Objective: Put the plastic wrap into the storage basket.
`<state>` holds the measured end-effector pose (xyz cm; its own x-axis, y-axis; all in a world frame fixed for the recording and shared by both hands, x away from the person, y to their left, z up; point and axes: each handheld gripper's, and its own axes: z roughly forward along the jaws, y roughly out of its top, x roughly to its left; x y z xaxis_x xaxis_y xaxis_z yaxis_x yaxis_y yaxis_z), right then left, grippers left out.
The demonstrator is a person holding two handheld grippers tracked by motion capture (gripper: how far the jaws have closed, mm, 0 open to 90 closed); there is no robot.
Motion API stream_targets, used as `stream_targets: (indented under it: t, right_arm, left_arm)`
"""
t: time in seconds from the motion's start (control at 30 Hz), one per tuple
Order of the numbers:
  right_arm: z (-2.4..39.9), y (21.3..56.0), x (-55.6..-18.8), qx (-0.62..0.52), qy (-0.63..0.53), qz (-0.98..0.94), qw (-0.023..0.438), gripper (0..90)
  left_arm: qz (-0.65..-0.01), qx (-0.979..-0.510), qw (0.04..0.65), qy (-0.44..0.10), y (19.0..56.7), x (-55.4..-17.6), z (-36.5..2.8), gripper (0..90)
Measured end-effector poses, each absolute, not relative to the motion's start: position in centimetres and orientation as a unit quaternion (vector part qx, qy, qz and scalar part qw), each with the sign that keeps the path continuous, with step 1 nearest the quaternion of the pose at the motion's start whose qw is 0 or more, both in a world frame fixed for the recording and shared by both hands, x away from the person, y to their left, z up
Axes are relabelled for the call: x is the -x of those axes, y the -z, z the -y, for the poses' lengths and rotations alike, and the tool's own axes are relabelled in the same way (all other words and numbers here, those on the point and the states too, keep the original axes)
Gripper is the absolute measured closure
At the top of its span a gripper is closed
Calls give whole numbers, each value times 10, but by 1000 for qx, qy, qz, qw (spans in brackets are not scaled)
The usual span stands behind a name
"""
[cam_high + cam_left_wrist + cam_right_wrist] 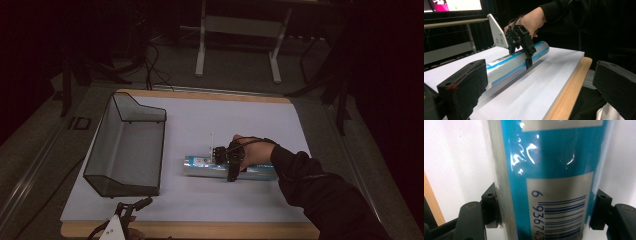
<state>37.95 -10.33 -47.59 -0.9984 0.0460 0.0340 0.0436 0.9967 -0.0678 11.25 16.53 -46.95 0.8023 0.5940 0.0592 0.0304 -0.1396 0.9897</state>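
Note:
A long blue and silver tube [200, 166] lies on its side on the white sheet [240, 120], right of the middle. My right gripper [228, 165] comes down over it from above and is shut on the tube, one pad on each side. In the right gripper view the pads press the tube [549, 170] by its barcode, with the gripper [546, 212] straddling it. My left gripper [131, 206] rests at the table's near edge, open with nothing between its jaws. From the left gripper view [540, 87] I see the tube [506, 67] and the right gripper [521, 57] clamped on it.
A black wire mesh basket [162, 150] stands on the left part of the sheet, with nothing in it. The table's wooden edge [200, 231] runs along the front. Beyond the table a desk frame [240, 30] stands on the dark floor.

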Motion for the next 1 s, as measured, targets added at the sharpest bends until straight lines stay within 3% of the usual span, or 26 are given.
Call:
stream_targets:
  t: [0.6, 1.0]
  right_arm:
    - [104, 463, -392, 223, 55, 972, 42, 313]
    - [78, 448, -391, 272, 129, 953, -14, 313]
  left_arm:
    - [-196, -725, 626, -209, 469, -123, -158, 7]
    - [-196, -726, 625, -209, 469, -123, -157, 7]
